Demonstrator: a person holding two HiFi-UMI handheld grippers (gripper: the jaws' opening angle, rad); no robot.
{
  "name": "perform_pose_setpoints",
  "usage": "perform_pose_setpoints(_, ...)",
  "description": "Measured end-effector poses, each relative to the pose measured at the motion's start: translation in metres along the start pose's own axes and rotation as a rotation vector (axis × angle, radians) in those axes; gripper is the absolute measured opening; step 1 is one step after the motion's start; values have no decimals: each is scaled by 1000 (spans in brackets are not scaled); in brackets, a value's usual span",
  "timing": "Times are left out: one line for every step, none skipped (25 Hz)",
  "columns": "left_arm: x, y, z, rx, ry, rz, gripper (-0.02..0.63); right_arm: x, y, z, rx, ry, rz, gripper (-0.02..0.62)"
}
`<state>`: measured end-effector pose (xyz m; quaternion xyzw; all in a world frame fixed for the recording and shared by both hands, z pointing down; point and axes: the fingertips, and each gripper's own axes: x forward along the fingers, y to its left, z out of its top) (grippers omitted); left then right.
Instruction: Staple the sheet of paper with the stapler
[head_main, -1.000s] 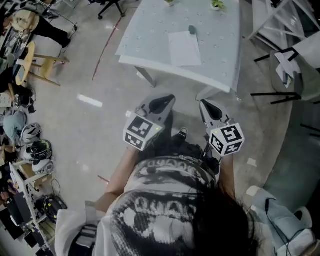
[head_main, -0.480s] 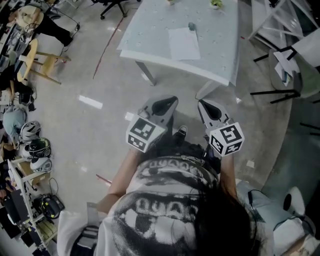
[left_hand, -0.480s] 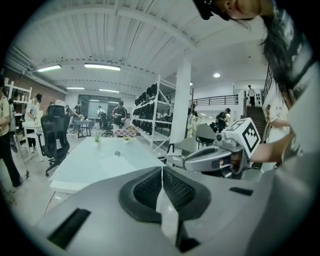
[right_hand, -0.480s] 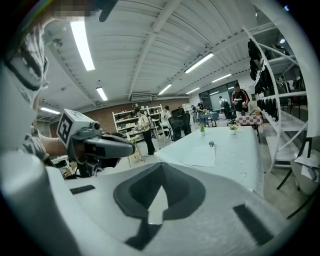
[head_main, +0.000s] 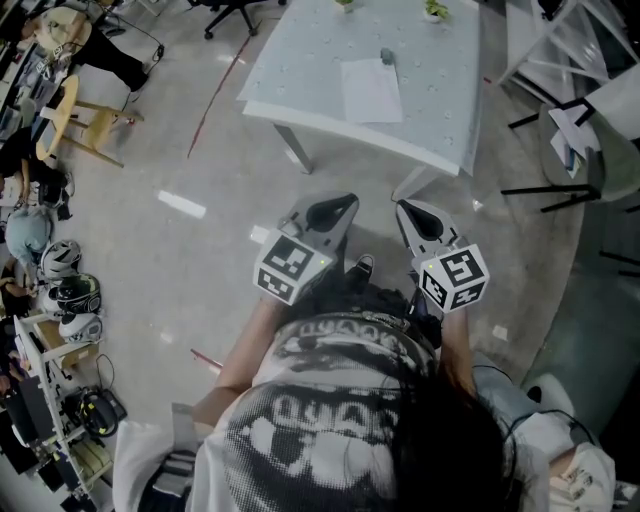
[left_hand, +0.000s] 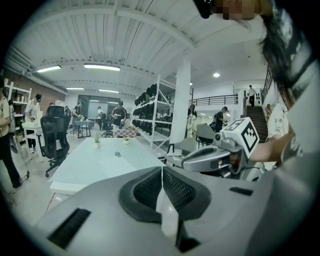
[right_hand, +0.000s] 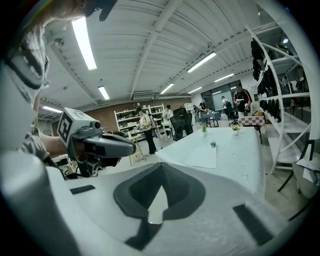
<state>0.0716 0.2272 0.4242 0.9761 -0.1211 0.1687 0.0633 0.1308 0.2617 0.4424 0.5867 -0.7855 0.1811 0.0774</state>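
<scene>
Pale, glossy floor fills most of the head view of a large workshop. Helmets and clutter line its left edge, with a wooden chair nearby. At the top of that view stands a white worktop. On it the sheet of paper lies flat, towards the nearer edge. The small dark stapler sits at the sheet's far right corner; whether it touches the sheet cannot be told. Two small potted plants stand at the worktop's far end in the right gripper view.

The person stands well apart from the worktop, holding both grippers side by side in front of the body and aimed towards it. The left gripper is closed with nothing between its jaws: in its own view the two pads meet along a thin seam. The right gripper is likewise closed and empty, its jaws pressed together. Each carries a marker cube at its rear. Both hang over bare floor, and neither touches the paper or the stapler. Tall shelving and several people stand in the background beyond the worktop.
</scene>
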Motion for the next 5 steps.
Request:
perform_pose_setpoints(1, 1, 0, 0, 0, -2, 6, 1, -1, 0, 0, 1, 1, -2)
perform_pose_setpoints(2, 1, 1, 1, -1, -4, 6, 3, -2, 0, 0, 3, 1, -2)
perform_pose_setpoints(4, 2, 1, 1, -1, -5, 6, 4, -3, 0, 0, 4, 1, -2)
perform_pose_setpoints(5, 4, 1, 1, 0, -7, 6, 6, -4, 0, 1, 4, 1, -2)
perform_pose_setpoints(6, 5, 1, 2, 0, -8, 6, 8, -4, 1, 1, 5, 1, -2)
